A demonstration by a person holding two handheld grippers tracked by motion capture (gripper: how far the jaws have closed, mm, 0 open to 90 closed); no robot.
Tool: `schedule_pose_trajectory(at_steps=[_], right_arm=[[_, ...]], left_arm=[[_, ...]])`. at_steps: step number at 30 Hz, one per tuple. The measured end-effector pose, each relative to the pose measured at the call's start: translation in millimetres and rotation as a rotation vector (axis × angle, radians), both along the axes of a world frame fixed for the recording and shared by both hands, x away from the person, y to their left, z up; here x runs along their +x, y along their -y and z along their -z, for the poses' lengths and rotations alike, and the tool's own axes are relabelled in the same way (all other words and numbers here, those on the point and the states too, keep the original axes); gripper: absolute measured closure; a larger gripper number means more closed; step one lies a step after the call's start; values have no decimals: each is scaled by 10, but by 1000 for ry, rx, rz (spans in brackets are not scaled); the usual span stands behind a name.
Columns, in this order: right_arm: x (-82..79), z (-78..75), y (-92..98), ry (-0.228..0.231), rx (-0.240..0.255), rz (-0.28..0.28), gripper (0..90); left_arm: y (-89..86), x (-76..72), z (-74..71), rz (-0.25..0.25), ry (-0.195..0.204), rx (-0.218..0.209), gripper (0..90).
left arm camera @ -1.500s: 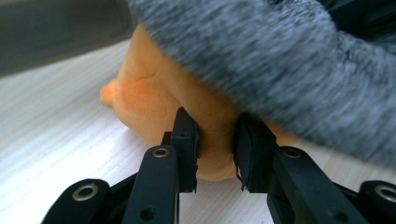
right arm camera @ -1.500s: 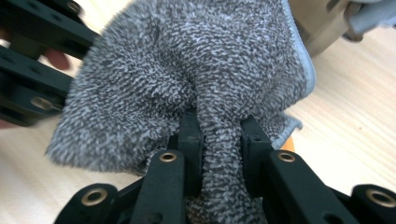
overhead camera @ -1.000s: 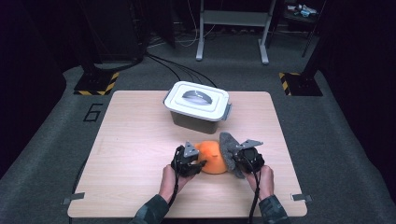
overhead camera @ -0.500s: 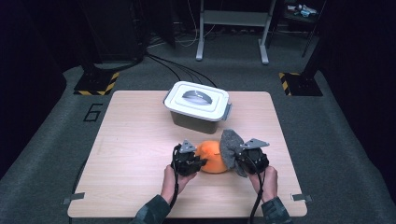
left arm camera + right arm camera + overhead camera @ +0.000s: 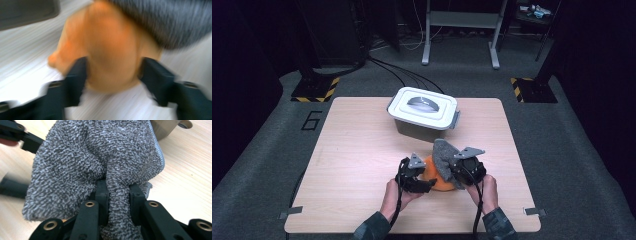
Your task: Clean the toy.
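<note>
The right hand-held gripper [image 5: 117,195] pinches a fold of the grey cloth [image 5: 100,157] above the orange cloth [image 5: 437,177], near the counter's [image 5: 362,140] front edge; the left hand-held gripper [image 5: 112,72], jaws just spreading, straddles the orange one (blurred, seemingly unpinched). Lifting the grey cloth straight up should keep the orange from dragging.

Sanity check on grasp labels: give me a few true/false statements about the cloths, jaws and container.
1. The right gripper is shut on the grey terry cloth. True.
2. The left gripper is clamped tight on the orange cloth. False: its jaws have just been opening and stand either side of it.
3. The white lidded plastic container is open. False: its lid is on.
4. The grey terry cloth partly covers the orange cloth. True.
</note>
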State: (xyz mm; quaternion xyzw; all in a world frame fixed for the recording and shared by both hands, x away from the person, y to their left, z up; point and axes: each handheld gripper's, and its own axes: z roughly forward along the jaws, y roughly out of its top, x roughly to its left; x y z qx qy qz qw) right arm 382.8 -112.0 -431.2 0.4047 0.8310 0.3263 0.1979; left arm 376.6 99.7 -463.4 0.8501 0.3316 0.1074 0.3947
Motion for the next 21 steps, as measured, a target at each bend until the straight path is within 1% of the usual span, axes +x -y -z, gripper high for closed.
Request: schedule_pose_trajectory(at_steps=[1, 2, 3, 4, 5, 6, 8, 9, 10, 11, 12, 13, 14, 15, 16, 17, 18, 19, 20, 21], right_arm=[[13, -1, 0, 1, 4, 7, 746], [33, -5, 5, -1, 3, 1, 746], [42, -5, 1, -1, 3, 4, 746], [61, 3, -8, 2, 5, 2, 746], [67, 4, -14, -1, 2, 3, 746], [84, 7, -14, 4, -4, -1, 746], [104, 15, -25, 3, -2, 14, 746], [111, 17, -22, 5, 6, 22, 746], [124, 14, -16, 20, 7, 19, 745], [117, 3, -14, 23, 7, 17, 745], [105, -20, -10, 28, 11, 19, 745], [86, -47, -9, 30, 18, 24, 745], [56, -100, -8, 56, 16, 18, 744], [17, -147, -20, 71, 21, 20, 744], [-16, -187, -31, 90, 22, 3, 744], [-47, -211, -59, 88, 32, 4, 744], [-79, -234, -104, 97, 27, -24, 744], [-106, -233, -157, 100, 14, -42, 744], [-122, -219, -220, 86, -12, -52, 744], [-114, -177, -269, 87, -61, -62, 745]], left_arm=[[5, -5, 29, 18, 25, 13, 323], [21, 0, 50, 19, 20, 25, 317], [44, 9, 83, 34, 38, 36, 309], [58, 12, 105, 34, 55, 38, 325], [68, 27, 131, 38, 68, 43, 361], [70, 47, 150, 29, 73, 36, 414], [61, 69, 166, 8, 66, 0, 541], [48, 78, 158, -3, 62, -12, 585], [40, 80, 151, -7, 53, -18, 637], [35, 85, 145, -17, 41, -28, 658], [32, 87, 141, -26, 38, -37, 675], [30, 90, 126, -39, 27, -45, 685], [24, 99, 113, -39, 26, -41, 692], [22, 103, 104, -43, 20, -43, 693], [23, 107, 99, -47, 16, -42, 693], [24, 114, 96, -50, 13, -49, 693], [25, 118, 92, -48, 13, -43, 693], [31, 117, 92, -51, 12, -43, 693], [27, 123, 93, -48, 13, -32, 694], [28, 126, 104, -55, 5, -37, 694]])
